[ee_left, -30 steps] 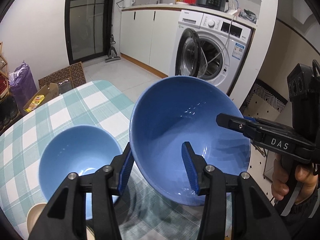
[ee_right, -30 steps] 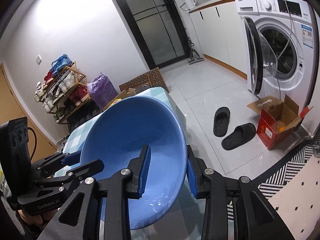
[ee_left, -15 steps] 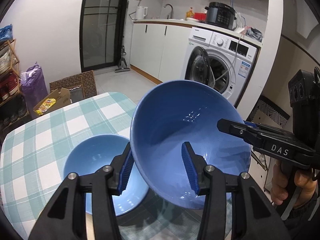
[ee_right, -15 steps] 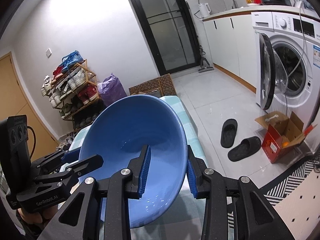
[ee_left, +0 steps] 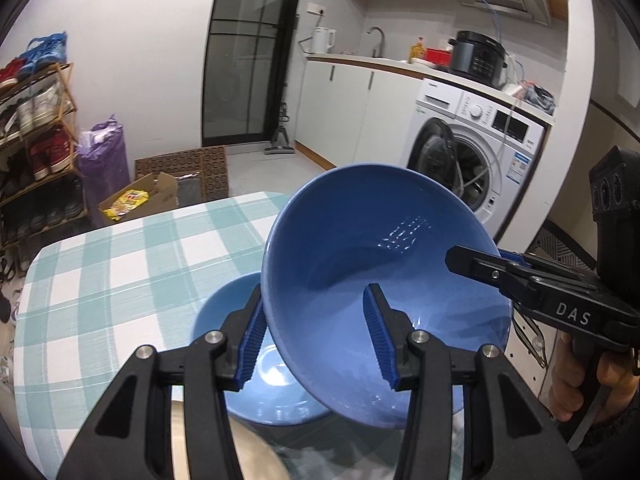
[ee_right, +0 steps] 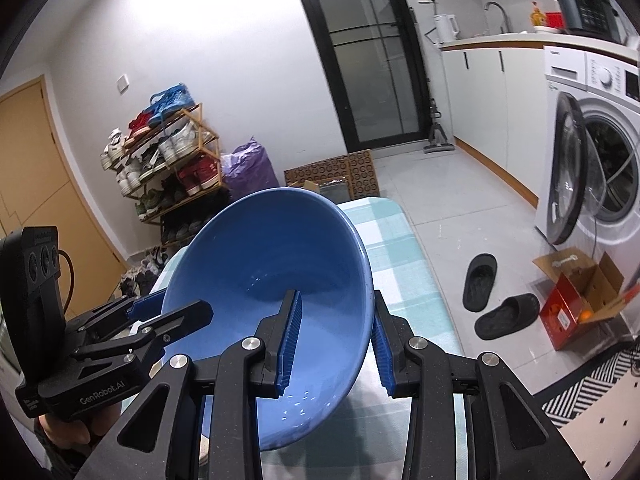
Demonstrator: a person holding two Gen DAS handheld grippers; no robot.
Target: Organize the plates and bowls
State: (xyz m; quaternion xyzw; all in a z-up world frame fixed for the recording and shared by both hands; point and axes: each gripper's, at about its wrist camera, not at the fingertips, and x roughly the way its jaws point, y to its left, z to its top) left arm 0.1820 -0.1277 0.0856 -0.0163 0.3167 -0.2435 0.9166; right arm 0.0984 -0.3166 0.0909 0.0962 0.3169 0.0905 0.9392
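Left gripper [ee_left: 316,332]: nearest in the left wrist view, its jaws clamp the near-left rim of the large blue bowl [ee_left: 384,276]; one blue pad lies outside the wall, the other inside.
Right gripper [ee_right: 334,340]: nearest in the right wrist view, its jaws are set narrow on the opposite rim of the same bowl, one pad inside and one outside the wall.
Large blue bowl: held between both grippers, off the counter [ee_left: 120,276], tilted with its opening facing up and toward the cameras; its inside shows small bright glints.
Smaller blue bowl [ee_left: 256,372]: sits upright on the counter, directly below and partly hidden by the large bowl.
Pale rounded dish [ee_left: 208,444]: only an edge shows at the bottom of the left wrist view, just beside the smaller bowl; what it is cannot be told.
Counter: covered with a teal and white checked cloth.
Person's hand [ee_left: 588,380]: wraps the handle of the right gripper at the right edge of the left wrist view.
Floor beyond the counter: a cardboard box [ee_left: 138,200], a purple bag [ee_left: 102,160], a pair of dark slippers [ee_right: 492,300].
Far left: a wooden shoe rack [ee_right: 168,160] full of shoes.
Far right: a white washing machine [ee_left: 476,148] with its door ajar.
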